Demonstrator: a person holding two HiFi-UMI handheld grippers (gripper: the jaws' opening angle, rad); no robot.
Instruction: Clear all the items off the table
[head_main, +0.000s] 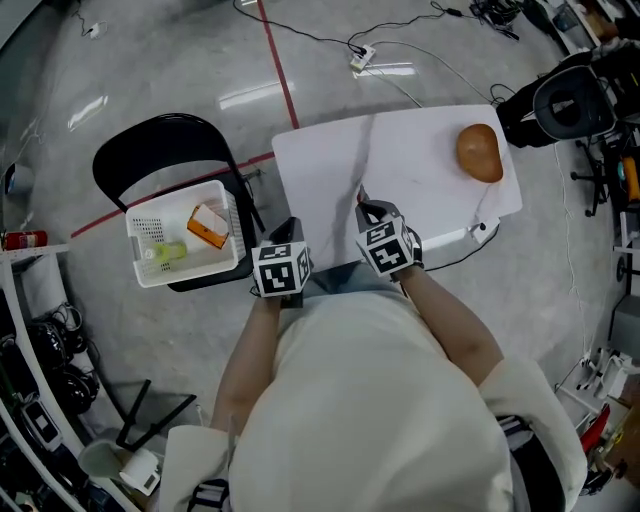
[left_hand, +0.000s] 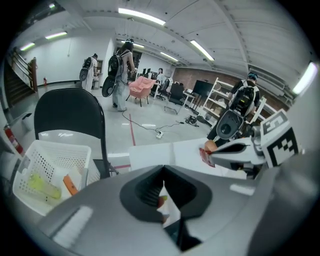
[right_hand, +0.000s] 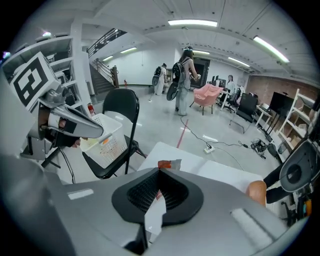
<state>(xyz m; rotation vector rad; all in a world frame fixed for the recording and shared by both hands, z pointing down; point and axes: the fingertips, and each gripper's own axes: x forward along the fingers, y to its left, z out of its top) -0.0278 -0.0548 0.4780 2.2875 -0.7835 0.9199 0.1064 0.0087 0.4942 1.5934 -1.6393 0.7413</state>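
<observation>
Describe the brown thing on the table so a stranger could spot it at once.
Find the white table next to the black chair. At its far right corner lies a rounded brown lump. It alone is brown and rounded; the other items sit in the chair's white basket.

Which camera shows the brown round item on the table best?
Head view: the brown item shows whole, unobstructed. Right gripper view cuts off its lower part; left gripper view shows only a sliver.

The right hand-held gripper hides most of a red packet
</observation>
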